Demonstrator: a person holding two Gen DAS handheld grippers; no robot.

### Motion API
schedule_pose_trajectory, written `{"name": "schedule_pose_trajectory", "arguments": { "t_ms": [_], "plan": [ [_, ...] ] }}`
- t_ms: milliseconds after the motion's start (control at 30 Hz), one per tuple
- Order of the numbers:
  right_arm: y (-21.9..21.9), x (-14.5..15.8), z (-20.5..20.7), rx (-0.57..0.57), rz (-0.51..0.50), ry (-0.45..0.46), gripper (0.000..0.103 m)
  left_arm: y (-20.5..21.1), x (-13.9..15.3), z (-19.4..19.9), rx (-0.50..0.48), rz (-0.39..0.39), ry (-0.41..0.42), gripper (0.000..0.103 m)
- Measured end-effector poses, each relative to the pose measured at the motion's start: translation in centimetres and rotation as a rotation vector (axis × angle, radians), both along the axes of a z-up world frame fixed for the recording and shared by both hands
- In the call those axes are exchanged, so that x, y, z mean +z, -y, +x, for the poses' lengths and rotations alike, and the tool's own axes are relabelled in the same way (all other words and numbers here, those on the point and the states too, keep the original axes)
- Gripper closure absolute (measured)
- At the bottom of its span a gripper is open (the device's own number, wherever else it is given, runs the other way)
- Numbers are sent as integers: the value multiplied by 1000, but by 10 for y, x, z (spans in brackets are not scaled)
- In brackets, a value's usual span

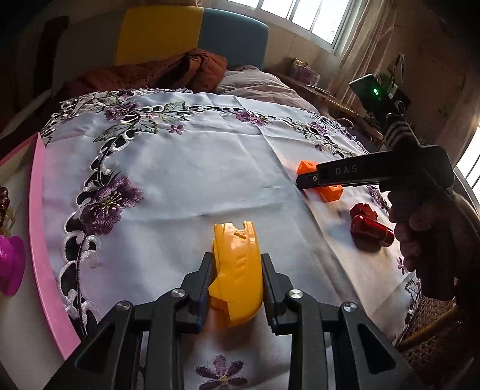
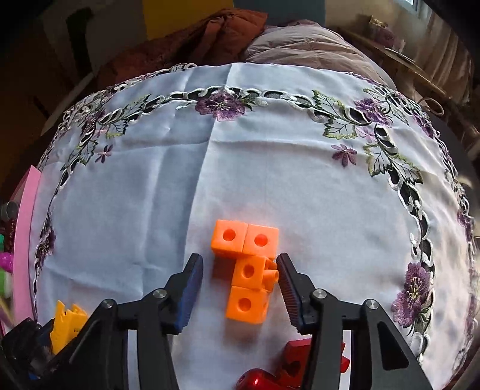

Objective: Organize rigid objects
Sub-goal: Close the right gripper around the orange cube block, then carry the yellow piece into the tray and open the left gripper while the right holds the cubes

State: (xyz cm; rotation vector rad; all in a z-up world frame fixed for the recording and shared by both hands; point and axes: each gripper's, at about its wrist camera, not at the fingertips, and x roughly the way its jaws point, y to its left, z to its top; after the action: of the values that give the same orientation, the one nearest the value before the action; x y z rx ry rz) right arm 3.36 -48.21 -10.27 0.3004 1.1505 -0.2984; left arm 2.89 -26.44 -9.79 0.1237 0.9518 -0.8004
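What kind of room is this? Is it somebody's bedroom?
Probably a bedroom, yes. Behind the table's white embroidered floral tablecloth there is a bed with a yellow and blue padded headboard, a rumpled rust-brown quilt, and a curtained window.

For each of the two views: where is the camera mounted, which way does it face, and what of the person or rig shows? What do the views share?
Left wrist: on the left gripper, facing forward over the embroidered tablecloth; its fingers clamp a yellow piece; the right gripper and hand show.
Right wrist: on the right gripper, facing down over open fingers straddling orange cubes.
Shared: cloth, orange cubes, red piece, yellow piece, pink tray.
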Motion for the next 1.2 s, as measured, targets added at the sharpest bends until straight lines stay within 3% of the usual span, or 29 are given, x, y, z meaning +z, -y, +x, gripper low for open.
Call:
{"name": "schedule_pose_trajectory", "arguments": {
  "t_ms": [33,67,100,233,400,600,833,1200],
  "plan": [
    [0,1,0,-4,-2,-1,56,0,1,0,-1,4,0,74],
    [0,2,1,-15,-11,-1,72,1,1,-1,-4,9,5,74],
    [2,3,1,-25,-13,7,74,0,1,-1,-5,11,8,74],
    [-8,12,5,37,-18,68,74,3,4,-4,-3,38,24,74],
    [-30,3,14,153,-34,35,73,2,5,-7,4,51,31,74],
    [-19,2,13,124,44,53,72,-9,20,-17,18,27,48,74],
    [-27,0,8,150,-3,59,73,-28,49,-29,32,-24,95,74],
    [-33,1,9,176,-61,55,73,-86,98,-16,152,-115,125,74]
  ]
}}
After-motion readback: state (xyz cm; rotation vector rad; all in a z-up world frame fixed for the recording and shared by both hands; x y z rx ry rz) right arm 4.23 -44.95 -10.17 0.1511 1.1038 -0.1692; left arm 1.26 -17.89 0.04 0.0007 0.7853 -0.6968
